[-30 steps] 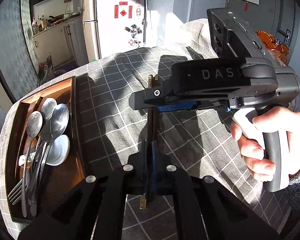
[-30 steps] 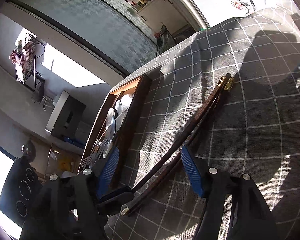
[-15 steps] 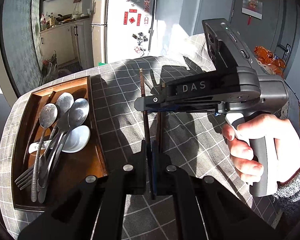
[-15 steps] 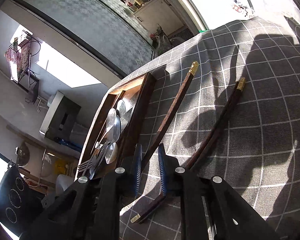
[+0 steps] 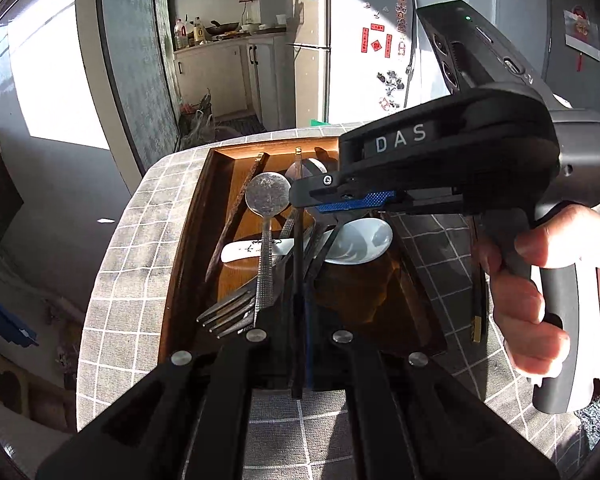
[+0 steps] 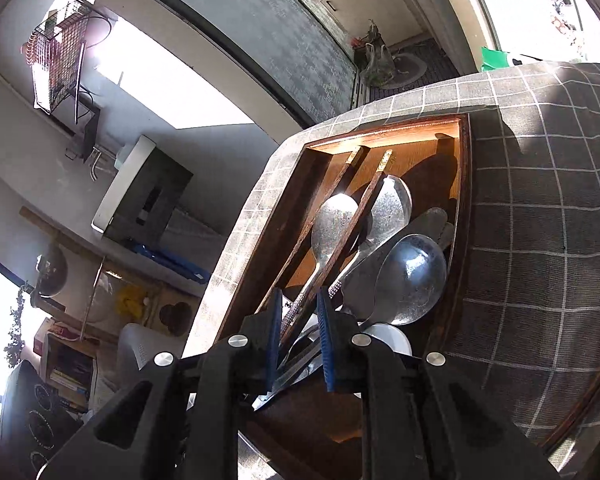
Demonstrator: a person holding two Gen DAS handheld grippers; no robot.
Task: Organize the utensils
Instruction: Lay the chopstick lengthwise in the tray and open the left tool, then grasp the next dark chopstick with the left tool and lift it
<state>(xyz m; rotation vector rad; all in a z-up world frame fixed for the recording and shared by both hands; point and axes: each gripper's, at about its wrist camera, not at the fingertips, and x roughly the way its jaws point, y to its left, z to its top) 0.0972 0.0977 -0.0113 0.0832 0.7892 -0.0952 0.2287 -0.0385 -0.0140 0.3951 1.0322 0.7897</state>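
Clenching one chopstick [image 5: 298,240] of three above the tray [image 5: 188,240], left tongs [image 5: 300,308] meet right tongs [image 6: 299,336], parted loosely around it.

Left gripper [image 5: 300,344]: jaws nearly closed, clamping a thin stick. Right gripper [image 6: 300,344]: jaws parted slightly, held in bare hand [image 5: 540,300], pointing left.

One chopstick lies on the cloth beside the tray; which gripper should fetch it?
The right gripper looks open and the loose chopstick lies on that side of the tray; the left gripper is shut on another chopstick.
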